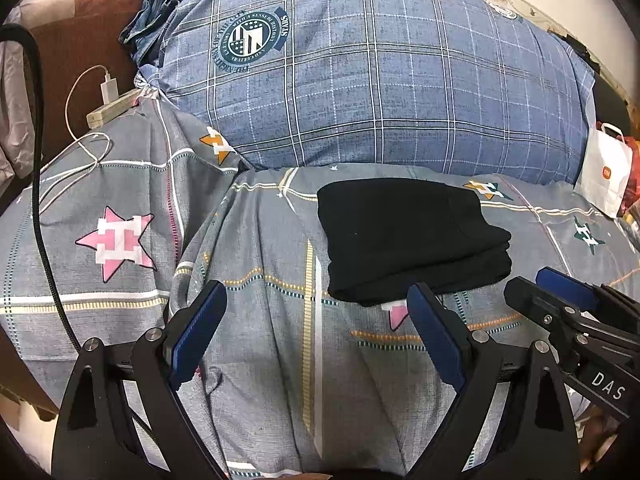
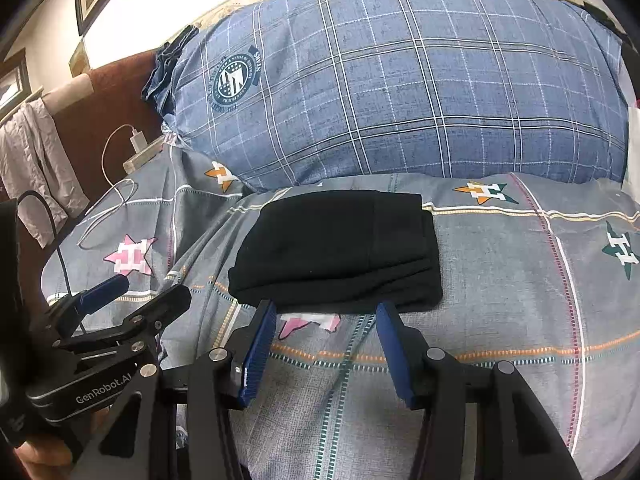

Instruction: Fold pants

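Note:
The black pants [image 1: 408,240] lie folded into a compact rectangle on the grey patterned bedsheet [image 1: 280,360], just in front of the big pillow. My left gripper [image 1: 317,287] is open wide over the bare sheet, to the left of and nearer than the pants, with nothing between its blue pads. In the right wrist view the pants [image 2: 340,252] sit straight ahead. My right gripper [image 2: 327,308] is open about halfway, its tips at the near edge of the fold and holding nothing. Each gripper shows in the other's view: the right gripper [image 1: 534,284] and the left gripper [image 2: 146,288].
A large blue plaid pillow [image 1: 380,80] fills the back of the bed, with denim clothing [image 1: 156,20] behind it. A power strip [image 1: 112,110] with a white charger cable [image 1: 76,152] lies at the left. A black cable [image 1: 44,220] hangs there too. A white paper bag [image 1: 606,172] stands at the right.

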Motion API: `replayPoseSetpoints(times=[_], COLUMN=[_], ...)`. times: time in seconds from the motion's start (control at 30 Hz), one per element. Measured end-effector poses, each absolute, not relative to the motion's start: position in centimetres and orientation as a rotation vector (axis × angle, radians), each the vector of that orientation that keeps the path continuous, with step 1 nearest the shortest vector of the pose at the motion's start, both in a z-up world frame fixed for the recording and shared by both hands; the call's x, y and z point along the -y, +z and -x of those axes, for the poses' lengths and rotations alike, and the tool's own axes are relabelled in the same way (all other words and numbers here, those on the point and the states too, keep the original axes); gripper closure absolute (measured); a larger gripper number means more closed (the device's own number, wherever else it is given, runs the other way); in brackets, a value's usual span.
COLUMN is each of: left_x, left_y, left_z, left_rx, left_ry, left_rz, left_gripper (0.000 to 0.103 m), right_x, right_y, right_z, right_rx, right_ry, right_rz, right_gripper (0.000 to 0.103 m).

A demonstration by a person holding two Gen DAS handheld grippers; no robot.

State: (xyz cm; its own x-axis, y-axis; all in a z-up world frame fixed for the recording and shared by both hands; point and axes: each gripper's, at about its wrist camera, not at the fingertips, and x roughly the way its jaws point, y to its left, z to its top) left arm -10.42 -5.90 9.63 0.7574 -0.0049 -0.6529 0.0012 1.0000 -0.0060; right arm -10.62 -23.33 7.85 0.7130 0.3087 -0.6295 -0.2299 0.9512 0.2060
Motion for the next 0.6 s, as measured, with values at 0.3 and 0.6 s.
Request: replayPoseSetpoints(times=[0.3, 0.6], left_x=[5.87, 6.43], left_y=[9.48, 10.34], left_z=[10.25, 11.21], left_rx=[-0.722, -0.695], left_ry=[-0.002, -0.027], left_rz=[0.011, 0.008], left_gripper=[0.011, 0.011], right_x=[23.34, 24.06], right_y=[7.58, 7.93], right_z=[10.57, 10.91], right_rx=[-0.725, -0.714], right_ry=[0.292, 0.289], right_rz=[-0.117, -0.112], right_gripper=[0.053, 0.053])
